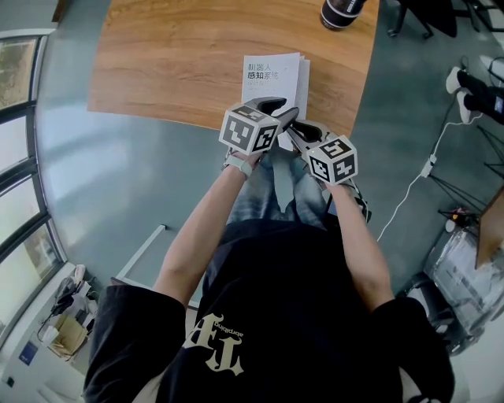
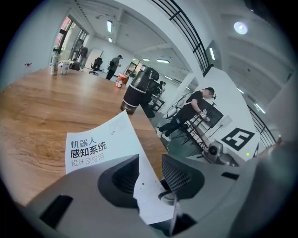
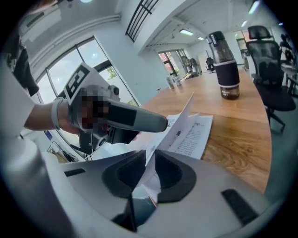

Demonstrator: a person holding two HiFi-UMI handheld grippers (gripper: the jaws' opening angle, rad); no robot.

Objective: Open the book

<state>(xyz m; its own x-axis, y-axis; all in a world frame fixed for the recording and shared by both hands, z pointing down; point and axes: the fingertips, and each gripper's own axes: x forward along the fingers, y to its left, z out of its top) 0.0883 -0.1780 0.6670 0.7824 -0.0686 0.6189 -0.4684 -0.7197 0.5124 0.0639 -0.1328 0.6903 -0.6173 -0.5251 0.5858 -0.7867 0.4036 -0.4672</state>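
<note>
The left gripper [image 2: 150, 163] has its fingers apart around the cover [image 2: 95, 146], loose, not pinching. The book [image 1: 272, 75] lies at the surface's [image 1: 173, 55] near edge. The right gripper [image 3: 148, 160] clamps a page [image 3: 185, 114] and holds it raised, seemingly to part the leaves.

Left claw [image 2: 150, 173] parted, right claw [image 3: 149, 163] pinched shut.

- Wooden table [image 1: 181, 63], rounded along its right end.
- Dark bottle [image 1: 340, 12] standing upright near the table's far right edge.
- White cable [image 1: 409, 193] trailing across the grey floor [image 1: 94, 189], right.
- Black office chair [image 3: 267, 69] right of the table.
</note>
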